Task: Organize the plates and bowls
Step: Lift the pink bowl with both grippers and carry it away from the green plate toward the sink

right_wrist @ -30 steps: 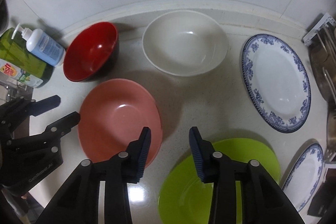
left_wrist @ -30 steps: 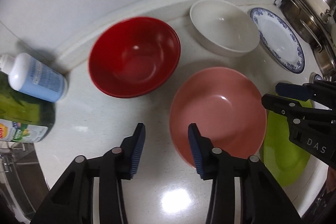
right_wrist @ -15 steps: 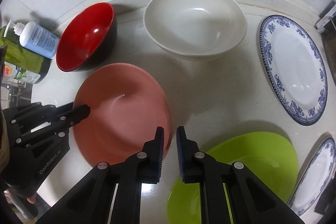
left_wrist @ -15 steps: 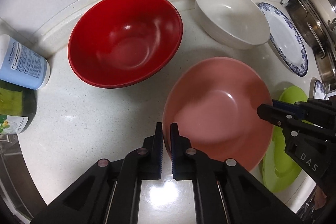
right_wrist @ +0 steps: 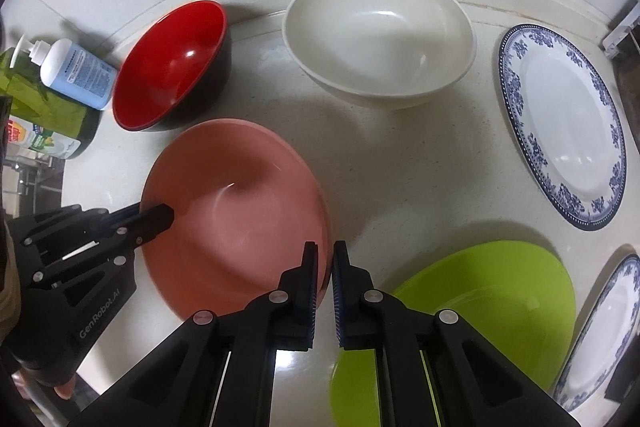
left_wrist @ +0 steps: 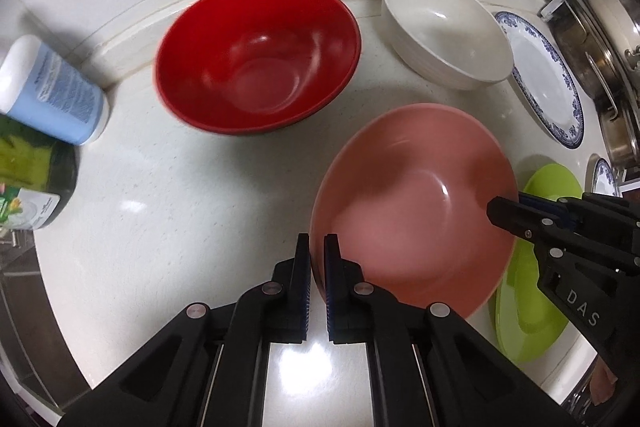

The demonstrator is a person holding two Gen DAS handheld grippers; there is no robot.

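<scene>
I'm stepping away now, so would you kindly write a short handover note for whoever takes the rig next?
Left gripper: jaws shut on the pink bowl's left rim.
Right gripper: jaws shut on the same bowl's right rim.
Red bowl and white bowl sit separately near the back wall. Large blue-rimmed plate, green plate and small blue-rimmed plate lie apart on the right.
Done: pink bowl gripped on both sides.
Left: nothing stacked yet; all bowls and plates need grouping.

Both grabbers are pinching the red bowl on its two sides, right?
Not the red bowl. That one sits untouched by the wall. The left gripper and right gripper are each shut on the rim of the pink bowl, on opposite sides. Each wrist view shows its own fingers clamped on that rim.
</scene>
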